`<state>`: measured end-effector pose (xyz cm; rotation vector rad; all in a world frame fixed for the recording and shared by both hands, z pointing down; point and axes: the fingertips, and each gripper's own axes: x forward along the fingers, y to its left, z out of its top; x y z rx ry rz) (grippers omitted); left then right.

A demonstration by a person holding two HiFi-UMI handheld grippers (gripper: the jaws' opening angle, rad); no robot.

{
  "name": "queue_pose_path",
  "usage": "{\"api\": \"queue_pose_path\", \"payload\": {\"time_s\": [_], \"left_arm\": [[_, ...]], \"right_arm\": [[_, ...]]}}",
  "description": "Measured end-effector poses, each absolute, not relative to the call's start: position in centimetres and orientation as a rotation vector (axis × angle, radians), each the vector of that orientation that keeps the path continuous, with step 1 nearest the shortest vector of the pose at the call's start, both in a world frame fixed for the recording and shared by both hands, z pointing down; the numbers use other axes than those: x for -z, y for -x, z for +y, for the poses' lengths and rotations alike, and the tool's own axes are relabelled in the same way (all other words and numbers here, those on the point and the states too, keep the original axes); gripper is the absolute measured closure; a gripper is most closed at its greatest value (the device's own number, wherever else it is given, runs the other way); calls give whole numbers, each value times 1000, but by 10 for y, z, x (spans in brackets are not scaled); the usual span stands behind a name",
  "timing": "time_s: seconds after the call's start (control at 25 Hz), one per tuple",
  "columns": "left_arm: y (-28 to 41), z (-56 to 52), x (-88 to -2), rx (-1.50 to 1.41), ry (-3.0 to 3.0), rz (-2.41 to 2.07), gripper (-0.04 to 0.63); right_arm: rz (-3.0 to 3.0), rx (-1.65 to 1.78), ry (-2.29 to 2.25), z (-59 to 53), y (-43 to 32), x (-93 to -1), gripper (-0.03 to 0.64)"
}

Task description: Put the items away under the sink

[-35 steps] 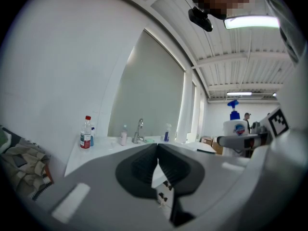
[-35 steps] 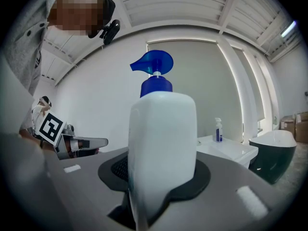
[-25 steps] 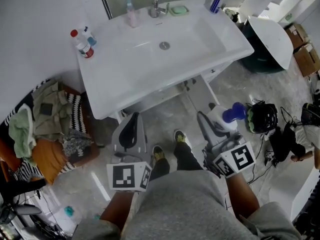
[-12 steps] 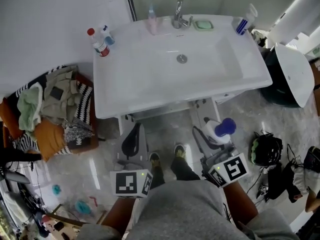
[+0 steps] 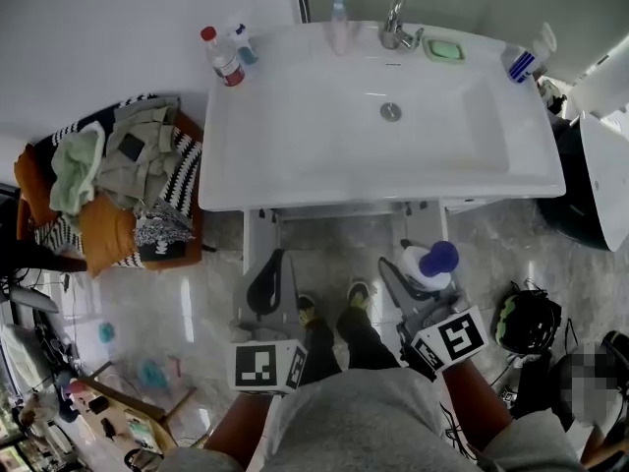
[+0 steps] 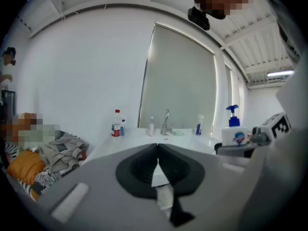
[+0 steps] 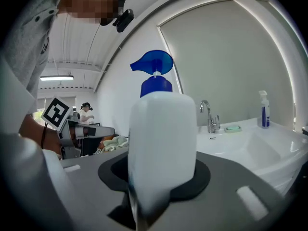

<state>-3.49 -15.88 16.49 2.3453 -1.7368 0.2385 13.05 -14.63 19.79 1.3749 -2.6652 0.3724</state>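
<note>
Both have dropped lower before the sink (image 5: pixel 295 190) ahead: right gripper (image 5: pixel 418 271) clamped on the pump bottle (image 5: pixel 429 261), left gripper (image 5: pixel 270 265) closed, empty; stowing seems imminent.

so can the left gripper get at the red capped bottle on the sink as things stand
Probably yes: the left gripper is empty, jaws together, and the red-capped bottle stands unblocked on the left corner of the sink. The jaws would need to open first.
</note>
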Motion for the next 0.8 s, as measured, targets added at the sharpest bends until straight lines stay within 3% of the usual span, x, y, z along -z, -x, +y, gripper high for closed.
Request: {"api": "queue_pose_path", "payload": {"time_s": [0.8], "left_arm": [[74, -140, -236, -194, -2344, -1628, 583]], "right_arm": [[-2582, -352, -1400, -126, -61, -244, 445]]}}
